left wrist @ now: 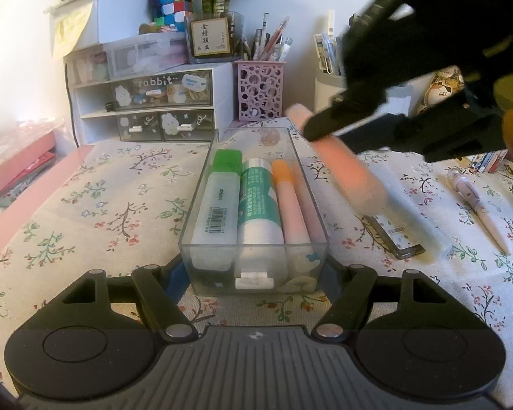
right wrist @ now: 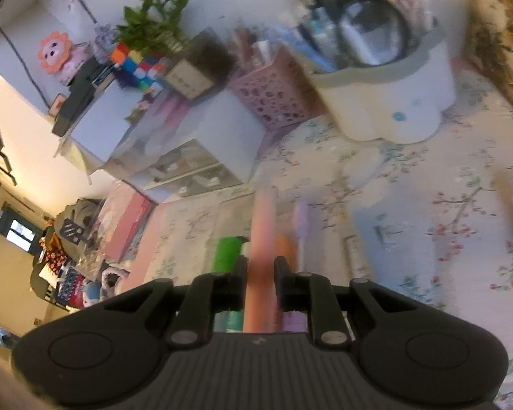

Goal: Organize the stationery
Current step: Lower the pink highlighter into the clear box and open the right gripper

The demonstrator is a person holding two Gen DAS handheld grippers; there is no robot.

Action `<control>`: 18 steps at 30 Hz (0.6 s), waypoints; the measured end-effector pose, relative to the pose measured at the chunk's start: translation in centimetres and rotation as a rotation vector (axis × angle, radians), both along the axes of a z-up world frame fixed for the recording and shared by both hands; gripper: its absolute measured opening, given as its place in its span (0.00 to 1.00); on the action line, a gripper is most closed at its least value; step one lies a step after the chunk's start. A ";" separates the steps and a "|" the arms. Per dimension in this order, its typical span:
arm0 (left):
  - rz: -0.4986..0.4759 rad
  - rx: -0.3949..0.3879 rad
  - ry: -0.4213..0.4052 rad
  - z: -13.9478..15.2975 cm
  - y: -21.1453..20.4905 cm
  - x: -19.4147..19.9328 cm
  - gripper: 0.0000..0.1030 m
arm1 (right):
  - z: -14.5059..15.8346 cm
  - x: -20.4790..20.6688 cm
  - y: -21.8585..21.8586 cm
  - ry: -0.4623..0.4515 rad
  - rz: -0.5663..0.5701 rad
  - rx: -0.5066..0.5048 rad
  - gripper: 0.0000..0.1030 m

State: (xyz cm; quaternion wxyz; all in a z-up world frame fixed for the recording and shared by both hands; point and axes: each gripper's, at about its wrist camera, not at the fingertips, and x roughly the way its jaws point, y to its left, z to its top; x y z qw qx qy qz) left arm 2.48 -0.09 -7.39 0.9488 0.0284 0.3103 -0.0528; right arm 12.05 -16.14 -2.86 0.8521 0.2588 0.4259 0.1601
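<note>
A blurred pink cylindrical marker (left wrist: 345,167) is pinched by the right gripper (right wrist: 260,273), held above and right of the clear rectangular plastic tray (left wrist: 201,184), its axis skewed to the tray's; the left gripper (left wrist: 253,273) is spread around the tray's near end.

1. Clear plastic tray (left wrist: 201,184), centre: green-capped white glue stick (left wrist: 219,201), white-and-teal tube (left wrist: 258,201), orange-capped pink marker (left wrist: 289,205).
2. Cream tablecloth (left wrist: 95,205): floral twig print.
3. Far: pink perforated pen cup (left wrist: 260,90).
4. Right: pale pink pen (left wrist: 478,208).
</note>
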 end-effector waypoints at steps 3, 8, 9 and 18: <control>0.000 0.000 0.000 0.0 0.0 0.0 0.70 | 0.0 0.1 1.2 0.002 0.023 0.003 0.13; 0.001 0.002 0.001 0.0 0.0 0.1 0.70 | -0.3 0.4 2.3 0.005 0.019 -0.003 0.13; 0.001 0.002 0.001 0.0 0.0 0.1 0.70 | -0.3 0.5 2.5 -0.001 0.014 -0.021 0.13; -0.001 0.002 0.002 0.0 -0.1 0.1 0.70 | -1.1 0.7 3.2 0.003 0.025 -0.062 0.14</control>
